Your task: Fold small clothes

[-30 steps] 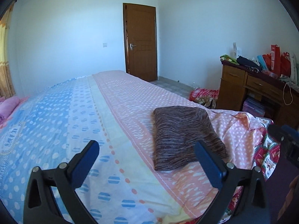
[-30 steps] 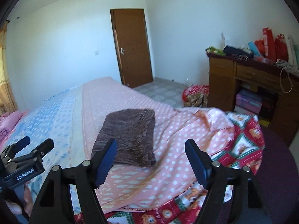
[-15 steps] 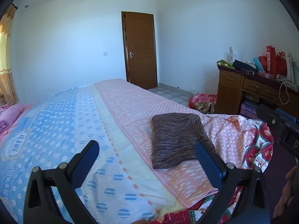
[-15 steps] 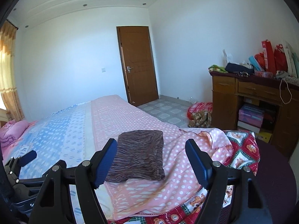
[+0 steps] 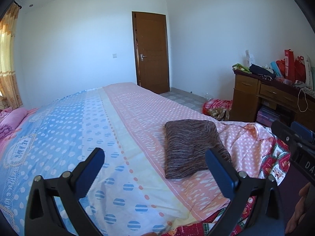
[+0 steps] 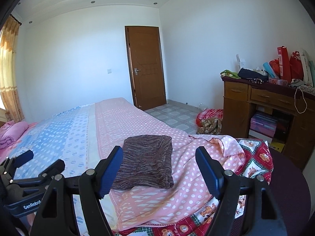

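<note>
While the folded brown garment [image 6: 144, 162] lies on the bedspread [image 6: 126, 122] at twelve o'clock, your left gripper [image 5: 155, 165] and right gripper [image 6: 159, 169] hang released, grasping nothing

Folded garment [image 6: 145, 161]: brown, with fine streaks of lighter and darker thread. Bed sheet [image 6: 137, 122]: pink with white dots on the right; pale blue with white dots on the left. Blanket [image 6: 254, 161] at the near right: red and green checks with bear prints. Door [image 6: 145, 66]: brown wood. Curtain [image 6: 7, 68] at far left: orange, patterned. Gripper pads [image 6: 110, 173]: blue.
</note>
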Demonstrator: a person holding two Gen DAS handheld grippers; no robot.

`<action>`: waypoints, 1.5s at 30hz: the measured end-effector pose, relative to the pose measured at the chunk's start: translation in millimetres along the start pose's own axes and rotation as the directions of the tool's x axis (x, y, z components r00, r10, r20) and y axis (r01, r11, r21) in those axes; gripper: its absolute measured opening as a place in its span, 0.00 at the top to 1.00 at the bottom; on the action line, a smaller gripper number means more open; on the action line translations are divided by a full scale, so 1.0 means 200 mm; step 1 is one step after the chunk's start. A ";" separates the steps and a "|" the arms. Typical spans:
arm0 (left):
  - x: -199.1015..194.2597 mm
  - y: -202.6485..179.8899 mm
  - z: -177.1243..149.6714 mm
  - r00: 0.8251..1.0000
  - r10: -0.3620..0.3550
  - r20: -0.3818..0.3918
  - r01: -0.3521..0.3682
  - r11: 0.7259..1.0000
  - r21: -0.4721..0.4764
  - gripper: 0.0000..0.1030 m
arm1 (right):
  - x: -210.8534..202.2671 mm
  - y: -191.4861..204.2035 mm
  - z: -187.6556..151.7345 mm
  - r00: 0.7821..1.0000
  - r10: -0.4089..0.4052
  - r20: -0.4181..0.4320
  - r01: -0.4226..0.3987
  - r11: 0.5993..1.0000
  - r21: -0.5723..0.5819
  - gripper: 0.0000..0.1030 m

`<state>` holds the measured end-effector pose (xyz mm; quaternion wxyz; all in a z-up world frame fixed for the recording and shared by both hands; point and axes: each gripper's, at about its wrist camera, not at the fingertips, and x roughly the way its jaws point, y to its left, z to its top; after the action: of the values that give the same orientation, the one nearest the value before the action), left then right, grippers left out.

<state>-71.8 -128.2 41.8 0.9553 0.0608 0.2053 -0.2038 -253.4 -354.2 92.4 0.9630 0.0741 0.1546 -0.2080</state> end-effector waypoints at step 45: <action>-0.03 -0.03 0.01 1.000 0.006 0.021 -0.006 1.000 0.029 0.00 | 0.01 -0.02 0.01 1.000 -0.003 -0.007 0.004 1.000 0.019 0.26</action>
<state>-77.4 -132.1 46.1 0.9570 0.0732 0.1924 -0.2045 -252.8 -359.2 93.4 0.9613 0.0835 0.1562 -0.2109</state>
